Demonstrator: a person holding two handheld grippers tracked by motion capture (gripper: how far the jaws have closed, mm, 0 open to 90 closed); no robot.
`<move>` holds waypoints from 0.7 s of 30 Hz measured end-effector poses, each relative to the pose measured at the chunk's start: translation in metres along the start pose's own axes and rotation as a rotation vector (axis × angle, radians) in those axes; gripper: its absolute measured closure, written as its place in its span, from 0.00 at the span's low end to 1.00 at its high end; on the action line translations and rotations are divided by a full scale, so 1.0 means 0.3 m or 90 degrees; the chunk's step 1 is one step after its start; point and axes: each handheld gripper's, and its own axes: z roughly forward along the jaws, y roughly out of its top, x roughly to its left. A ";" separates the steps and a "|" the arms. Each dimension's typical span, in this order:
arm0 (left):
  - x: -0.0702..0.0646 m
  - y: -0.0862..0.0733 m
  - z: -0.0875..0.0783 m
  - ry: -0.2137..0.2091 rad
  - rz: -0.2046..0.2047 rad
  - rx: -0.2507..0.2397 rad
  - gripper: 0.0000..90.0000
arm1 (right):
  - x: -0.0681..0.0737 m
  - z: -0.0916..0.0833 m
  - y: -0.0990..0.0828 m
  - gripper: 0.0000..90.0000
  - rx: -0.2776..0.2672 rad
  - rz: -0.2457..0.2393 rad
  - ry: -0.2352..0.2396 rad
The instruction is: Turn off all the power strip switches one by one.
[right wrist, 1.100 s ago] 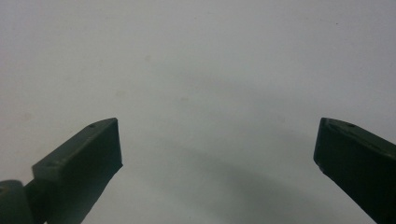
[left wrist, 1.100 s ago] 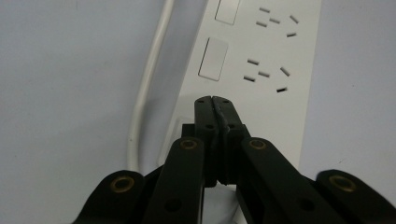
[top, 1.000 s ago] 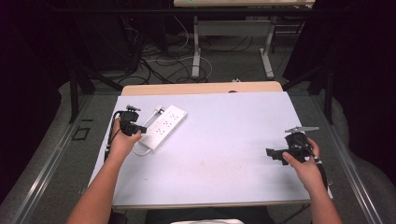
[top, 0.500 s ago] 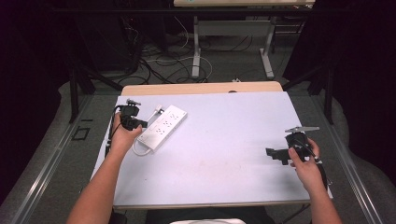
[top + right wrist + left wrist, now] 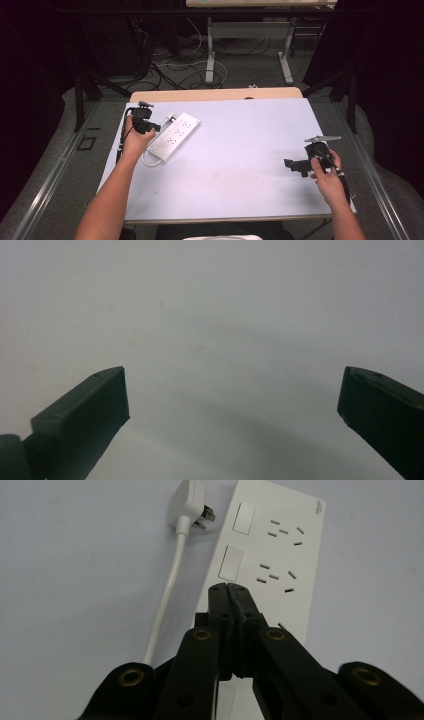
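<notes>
Left gripper [image 5: 227, 587]: jaws pressed fully together, nothing between them, tips poised just above the white power strip [image 5: 270, 565], near its second rocker switch [image 5: 231, 563]. Right gripper [image 5: 232, 400]: jaws spread wide, empty, held over bare table near the right edge, well apart from the strip. Power strip: lies flat and diagonal on the table's left part; its white cord [image 5: 167, 595] runs alongside, ending in a plug [image 5: 192, 507] resting unplugged just beside the strip's far end. Handling note: the closed tips appear suited to pressing a switch; a good press would likely come straight down on the rocker's centre, gently enough that the strip does not skid. Surface: pale lilac-grey table [image 5: 250, 165], wooden edge at the far side. Room: dark, grey floor, loose cables [image 5: 190, 65] and another table's legs beyond.
</notes>
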 end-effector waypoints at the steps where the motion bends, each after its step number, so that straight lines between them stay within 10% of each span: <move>1: 0.000 0.000 0.000 0.000 0.000 0.000 1.00 | 0.000 0.001 0.000 0.00 0.001 0.000 0.002; 21: -0.001 0.012 0.074 0.012 -0.013 0.006 1.00 | 0.007 0.010 0.000 0.00 0.005 -0.004 0.005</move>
